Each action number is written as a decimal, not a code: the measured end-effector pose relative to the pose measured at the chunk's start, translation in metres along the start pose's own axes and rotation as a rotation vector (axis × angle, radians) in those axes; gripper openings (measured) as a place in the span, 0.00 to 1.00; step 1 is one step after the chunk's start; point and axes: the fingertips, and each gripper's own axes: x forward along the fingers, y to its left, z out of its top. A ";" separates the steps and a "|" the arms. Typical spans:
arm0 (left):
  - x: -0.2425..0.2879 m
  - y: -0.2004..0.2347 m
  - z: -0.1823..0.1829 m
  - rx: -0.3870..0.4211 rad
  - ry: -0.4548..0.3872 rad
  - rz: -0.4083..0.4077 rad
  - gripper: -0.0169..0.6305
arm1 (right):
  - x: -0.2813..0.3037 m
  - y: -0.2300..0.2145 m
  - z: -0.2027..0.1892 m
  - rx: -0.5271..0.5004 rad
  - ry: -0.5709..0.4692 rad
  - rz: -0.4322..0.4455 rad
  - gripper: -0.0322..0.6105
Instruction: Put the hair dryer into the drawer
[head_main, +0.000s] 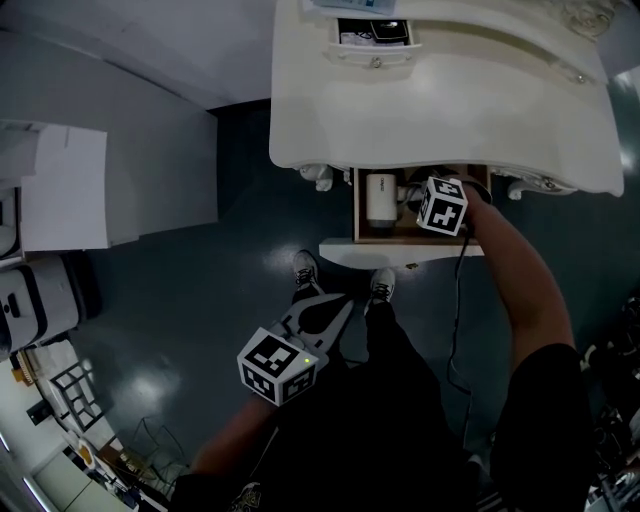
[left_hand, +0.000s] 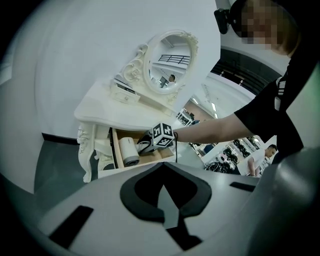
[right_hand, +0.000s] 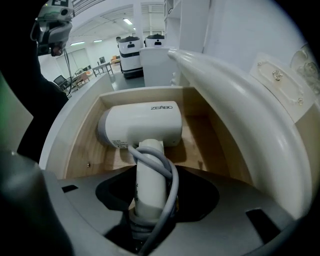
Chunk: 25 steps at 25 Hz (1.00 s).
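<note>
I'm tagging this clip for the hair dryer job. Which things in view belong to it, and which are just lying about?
Belong: hair dryer, gripped by the right tool; its cord, wound round the handle; open drawer of the dressing table.
Lying about: oval mirror; small top drawer; left tool, shut and empty; white machine.
</note>
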 end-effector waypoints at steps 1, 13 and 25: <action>0.001 0.001 0.000 -0.002 0.000 0.003 0.03 | 0.003 -0.001 -0.001 -0.004 0.001 0.003 0.41; 0.002 0.011 -0.003 -0.024 0.018 0.010 0.03 | 0.017 -0.002 -0.004 -0.027 -0.004 0.018 0.41; -0.003 0.012 0.015 0.035 -0.005 -0.012 0.03 | -0.014 -0.003 -0.009 -0.019 -0.007 -0.099 0.42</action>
